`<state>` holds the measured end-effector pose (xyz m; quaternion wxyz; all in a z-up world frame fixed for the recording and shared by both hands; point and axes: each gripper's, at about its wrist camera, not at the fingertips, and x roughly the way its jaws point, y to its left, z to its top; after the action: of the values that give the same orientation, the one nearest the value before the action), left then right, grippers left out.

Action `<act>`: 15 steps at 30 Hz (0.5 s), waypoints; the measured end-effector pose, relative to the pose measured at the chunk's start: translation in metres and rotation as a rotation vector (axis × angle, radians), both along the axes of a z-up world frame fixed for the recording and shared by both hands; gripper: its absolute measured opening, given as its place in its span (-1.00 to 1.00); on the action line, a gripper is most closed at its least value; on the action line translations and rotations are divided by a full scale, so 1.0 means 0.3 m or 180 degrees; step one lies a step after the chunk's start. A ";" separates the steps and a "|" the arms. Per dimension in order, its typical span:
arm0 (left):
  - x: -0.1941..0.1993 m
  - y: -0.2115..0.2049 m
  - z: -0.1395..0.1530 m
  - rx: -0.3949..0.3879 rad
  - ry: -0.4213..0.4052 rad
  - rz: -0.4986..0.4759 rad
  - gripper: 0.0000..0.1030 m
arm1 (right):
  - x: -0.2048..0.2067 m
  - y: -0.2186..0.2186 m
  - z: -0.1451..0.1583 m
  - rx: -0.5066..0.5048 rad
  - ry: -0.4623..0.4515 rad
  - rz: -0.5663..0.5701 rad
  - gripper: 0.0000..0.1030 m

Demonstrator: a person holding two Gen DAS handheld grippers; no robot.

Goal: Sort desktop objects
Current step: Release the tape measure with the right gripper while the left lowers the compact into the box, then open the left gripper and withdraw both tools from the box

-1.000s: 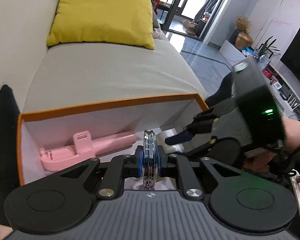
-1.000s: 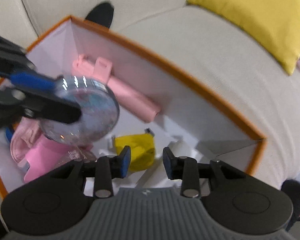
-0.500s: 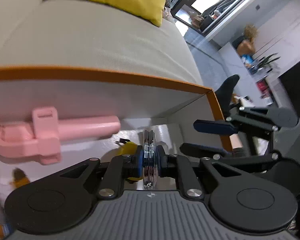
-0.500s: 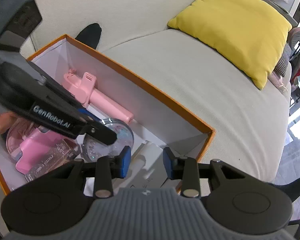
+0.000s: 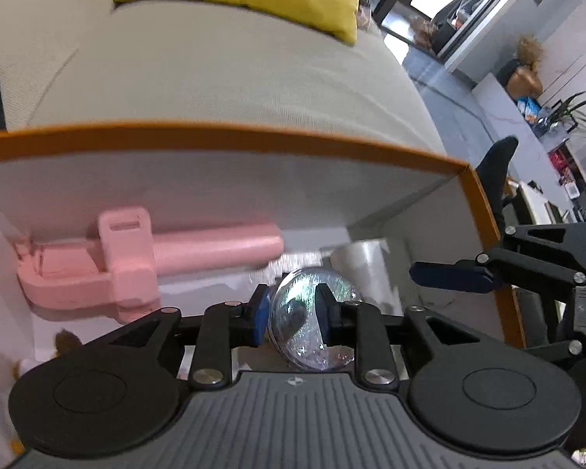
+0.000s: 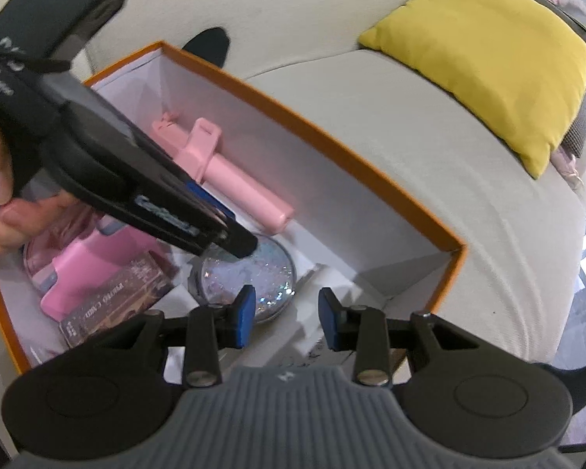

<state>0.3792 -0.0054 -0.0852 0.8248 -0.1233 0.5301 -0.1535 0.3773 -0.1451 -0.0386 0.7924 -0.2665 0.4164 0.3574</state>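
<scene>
A round glittery disc lies tilted on the floor of the orange-rimmed white box. It sits between the jaws of my left gripper, which are opening, and the pads no longer press on it. From the right wrist view the left gripper reaches down into the box over the disc. My right gripper hovers open above the box's near right end with nothing between its fingers. It also shows at the right edge as the right gripper.
A pink handled tool lies along the box's far wall. A pink item and a dark card pack fill its left part. The box rests on a beige sofa with a yellow cushion.
My left gripper has sunk into the box with the disc, then its jaws parted. The disc tipped from edge-on between the pads to leaning on the box floor.
</scene>
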 end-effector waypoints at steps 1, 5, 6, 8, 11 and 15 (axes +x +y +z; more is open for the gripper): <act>-0.001 -0.006 -0.006 0.0026 0.0006 -0.0004 -0.45 | -0.002 0.012 -0.009 -0.0038 -0.0034 0.0027 -0.26; 0.000 -0.010 -0.009 0.0037 -0.0003 0.0027 -0.46 | -0.005 0.017 -0.014 -0.0073 -0.0070 0.0052 -0.26; -0.001 -0.008 -0.009 0.0028 -0.0008 0.0037 -0.46 | -0.004 0.016 -0.013 -0.0062 -0.0060 0.0047 -0.26; -0.009 -0.004 0.004 0.0052 -0.0054 0.0048 -0.46 | -0.002 0.014 -0.011 -0.0034 -0.0033 0.0016 -0.26; -0.046 0.001 0.061 0.0129 -0.0223 0.0005 -0.46 | -0.011 0.004 0.006 0.0000 -0.0022 -0.0034 -0.26; -0.115 -0.023 0.166 0.0374 -0.0514 -0.0101 -0.46 | -0.052 -0.010 0.052 0.0041 -0.0052 -0.0109 -0.26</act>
<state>0.3446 -0.0122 -0.0356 0.8681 -0.0535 0.4718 -0.1446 0.3618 -0.1480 -0.0229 0.8034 -0.2572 0.4122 0.3443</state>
